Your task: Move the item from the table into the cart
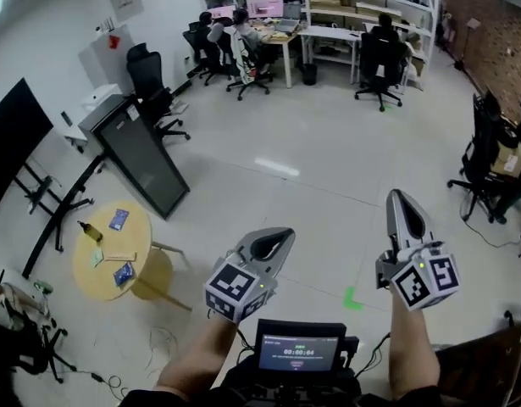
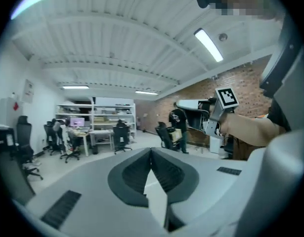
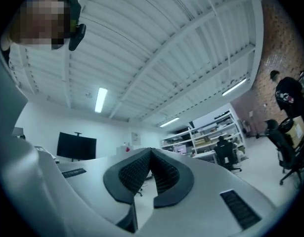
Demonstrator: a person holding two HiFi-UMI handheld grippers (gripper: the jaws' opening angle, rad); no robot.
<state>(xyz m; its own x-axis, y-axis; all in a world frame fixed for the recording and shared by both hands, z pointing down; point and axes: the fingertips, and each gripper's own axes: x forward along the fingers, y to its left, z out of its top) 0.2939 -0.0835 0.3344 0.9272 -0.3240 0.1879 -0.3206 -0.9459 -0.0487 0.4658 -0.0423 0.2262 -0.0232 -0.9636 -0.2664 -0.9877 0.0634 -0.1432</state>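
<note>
In the head view a small round yellow table (image 1: 108, 274) stands at the lower left. On it lie two blue packets (image 1: 119, 219), a bottle (image 1: 89, 231) and a flat tan item (image 1: 119, 257). My left gripper (image 1: 281, 237) is held up over the floor, well right of the table, shut with nothing in it. My right gripper (image 1: 401, 197) is raised beside it, also shut and empty. In the left gripper view the left gripper (image 2: 152, 152) has its jaws together, and the right gripper (image 2: 218, 115) shows to its right. The right gripper (image 3: 151, 154) points at the ceiling. No cart is in view.
A tilted dark panel on a stand (image 1: 141, 155) leans behind the table. A black screen on a stand (image 1: 14, 142) is at far left. Office chairs (image 1: 154, 91), desks and shelves (image 1: 328, 24) with seated people fill the back. A green floor mark (image 1: 353, 299) lies ahead.
</note>
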